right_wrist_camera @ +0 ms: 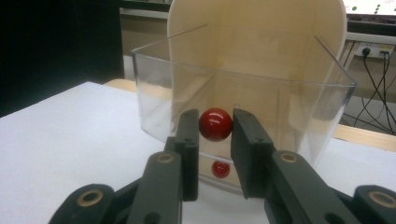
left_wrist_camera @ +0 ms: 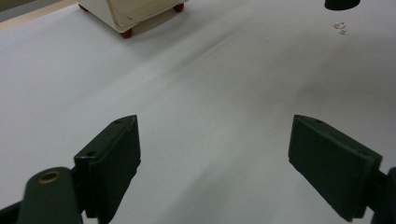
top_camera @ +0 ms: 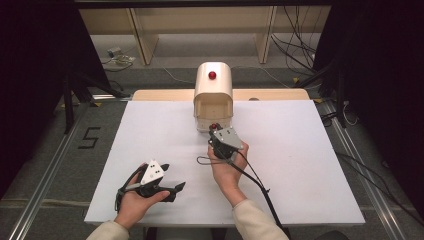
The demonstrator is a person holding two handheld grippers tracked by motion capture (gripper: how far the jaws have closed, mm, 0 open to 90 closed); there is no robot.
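Observation:
A cream, round-topped box (top_camera: 213, 85) stands at the far middle of the white table, with a red button (top_camera: 212, 75) on its top. Its front is a clear curved plastic cover (right_wrist_camera: 243, 84) that carries a red ball knob (right_wrist_camera: 215, 124). My right gripper (right_wrist_camera: 215, 127) is shut on that knob, one black pad against each side. In the high view the right gripper (top_camera: 216, 128) sits right at the box's front. My left gripper (top_camera: 174, 176) lies low near the table's front left, open, with nothing between its jaws (left_wrist_camera: 215, 144).
A white sheet (top_camera: 300, 165) covers the table, with a wooden edge behind it. The box stands on small red feet (left_wrist_camera: 126, 33). A small red ball (right_wrist_camera: 220, 169) shows low behind the clear cover. Cables trail from both grippers across the table.

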